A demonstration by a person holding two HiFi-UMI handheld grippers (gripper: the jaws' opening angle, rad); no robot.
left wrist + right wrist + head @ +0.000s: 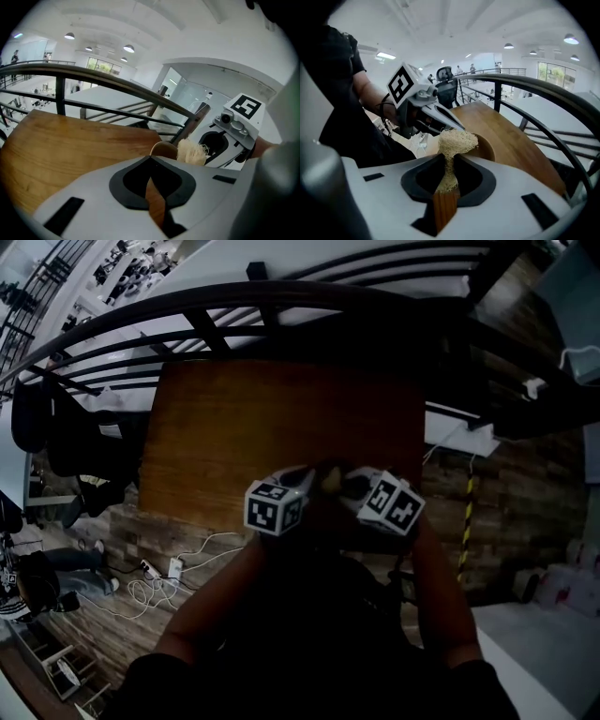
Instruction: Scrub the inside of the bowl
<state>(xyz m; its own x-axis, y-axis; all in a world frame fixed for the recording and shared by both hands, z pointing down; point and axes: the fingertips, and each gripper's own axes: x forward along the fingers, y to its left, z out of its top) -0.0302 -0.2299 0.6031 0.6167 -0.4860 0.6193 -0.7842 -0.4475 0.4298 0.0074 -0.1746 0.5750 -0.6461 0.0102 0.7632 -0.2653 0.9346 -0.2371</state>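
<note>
Right gripper view first: right claw [449,158] is pinched tight on a loofah scrubber [457,139], fibrous head fanning out past the tips, neck squeezed btw the pads. Just beyond it sits the bowl [490,149], wooden, near the front edge of the surface [511,124]. And the left claw [150,160] is pressed together on the bowl's rim, w/ a thin brown strip of wood caught btw its pads in the left gripper view, so that's the anchor. Head view is dark, but both claws meet nose to nose over the bowl.

So, scrubbing step, and it looks barely begun. Loofah is at the rim; can't tell if it's touching the inside yet. To do it well, I'd say: tip the loofah head over the rim & down into the hollow, press enough to flatten the fibres vs the wall, then sweep in circles, bottom first, working up the sides. Left side has to hold firm w/o letting the bowl spin or skate. Watch the grip on that loofah neck: it's soft and could fold or slip out under hard pressure.
</note>
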